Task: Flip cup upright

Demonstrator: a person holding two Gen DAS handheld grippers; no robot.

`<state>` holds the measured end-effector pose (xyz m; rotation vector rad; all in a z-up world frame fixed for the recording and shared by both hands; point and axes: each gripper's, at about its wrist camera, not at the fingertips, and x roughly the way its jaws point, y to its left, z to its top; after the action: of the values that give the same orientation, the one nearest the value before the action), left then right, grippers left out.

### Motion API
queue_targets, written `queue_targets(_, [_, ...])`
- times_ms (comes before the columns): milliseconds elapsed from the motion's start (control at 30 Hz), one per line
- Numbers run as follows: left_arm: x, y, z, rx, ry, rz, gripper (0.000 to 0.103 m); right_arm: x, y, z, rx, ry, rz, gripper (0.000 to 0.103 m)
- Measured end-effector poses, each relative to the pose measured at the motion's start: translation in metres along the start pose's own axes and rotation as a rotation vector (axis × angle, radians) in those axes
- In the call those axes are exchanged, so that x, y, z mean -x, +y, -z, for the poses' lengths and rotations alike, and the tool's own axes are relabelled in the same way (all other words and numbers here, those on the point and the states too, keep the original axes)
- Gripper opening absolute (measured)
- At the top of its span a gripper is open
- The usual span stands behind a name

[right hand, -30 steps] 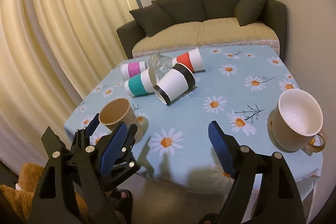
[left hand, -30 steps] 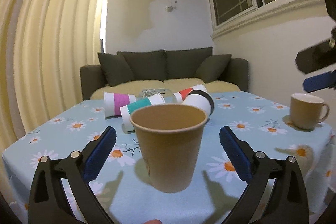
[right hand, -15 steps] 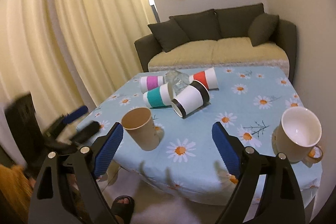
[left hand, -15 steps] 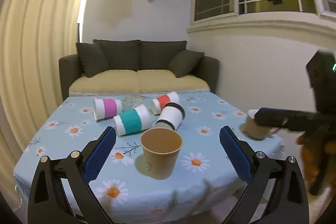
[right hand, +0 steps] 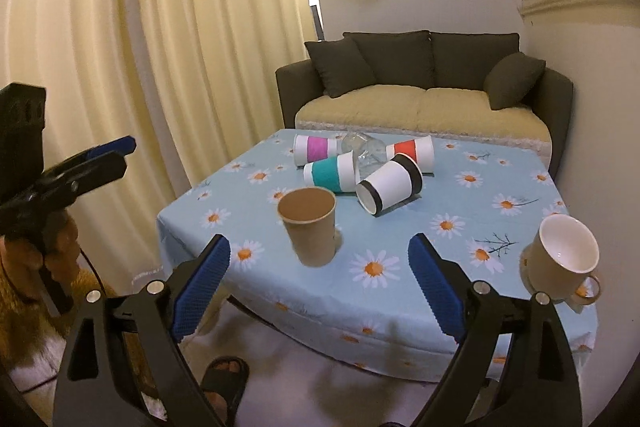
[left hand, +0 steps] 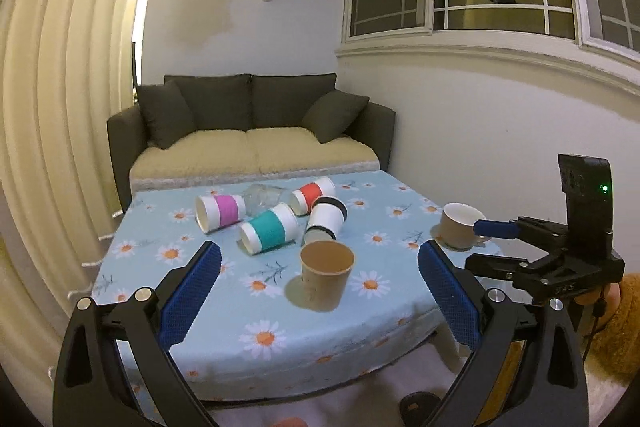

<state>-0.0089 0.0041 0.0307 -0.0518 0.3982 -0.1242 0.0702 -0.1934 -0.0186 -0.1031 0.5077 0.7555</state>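
A brown paper cup (left hand: pixel 326 275) stands upright near the front of the daisy-print table (left hand: pixel 224 323); it also shows in the right wrist view (right hand: pixel 311 229). My left gripper (left hand: pixel 320 301) is open and empty, held back off the table's front edge, also seen from the side (right hand: pixel 108 159). My right gripper (right hand: pixel 318 287) is open and empty, also back from the table, seen at the right in the left wrist view (left hand: pixel 496 239). A beige mug (right hand: pixel 562 259) stands upright at the table's right edge.
Several banded paper cups lie on their sides behind the brown cup: pink (left hand: pixel 220 211), teal (left hand: pixel 267 233), black (left hand: pixel 326 221), red (left hand: pixel 312 194). A clear glass (left hand: pixel 262 198) lies among them. A dark sofa (left hand: pixel 256 131) stands behind the table, curtains at the left.
Both grippers have pulled back away from the table. The brown cup, earlier close between my left fingers, now stands alone and farther off.
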Motion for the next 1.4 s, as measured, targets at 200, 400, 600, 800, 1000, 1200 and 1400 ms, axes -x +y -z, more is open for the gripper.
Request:
queue_targets(200, [-0.001, 0.007, 0.016, 0.01, 0.022, -0.021, 0.096, 0.004, 0.008, 0.001, 0.075, -0.008, 0.065, 0.09])
queue_targets(400, [-0.019, 0.014, 0.03, 0.017, 0.068, -0.039, 0.096, -0.008, 0.002, 0.012, 0.088, 0.012, 0.094, 0.09])
queue_targets(600, [-0.027, 0.015, 0.034, 0.027, 0.079, -0.05, 0.096, -0.015, 0.0, 0.014, 0.069, 0.016, 0.078, 0.09])
queue_targets(800, [-0.03, 0.02, 0.035, 0.044, 0.089, -0.055, 0.096, -0.019, 0.001, 0.015, 0.072, 0.029, 0.07, 0.09])
queue_targets(1000, [-0.035, 0.021, 0.036, 0.054, 0.109, -0.048, 0.096, -0.024, -0.002, 0.015, 0.059, 0.044, 0.059, 0.09])
queue_targets(1200, [-0.041, 0.013, 0.039, 0.022, 0.137, -0.036, 0.096, -0.029, -0.001, 0.016, 0.064, 0.061, 0.064, 0.09])
queue_targets(1400, [-0.045, 0.009, 0.04, 0.003, 0.151, -0.03, 0.096, -0.03, -0.004, 0.017, 0.05, 0.065, 0.061, 0.09])
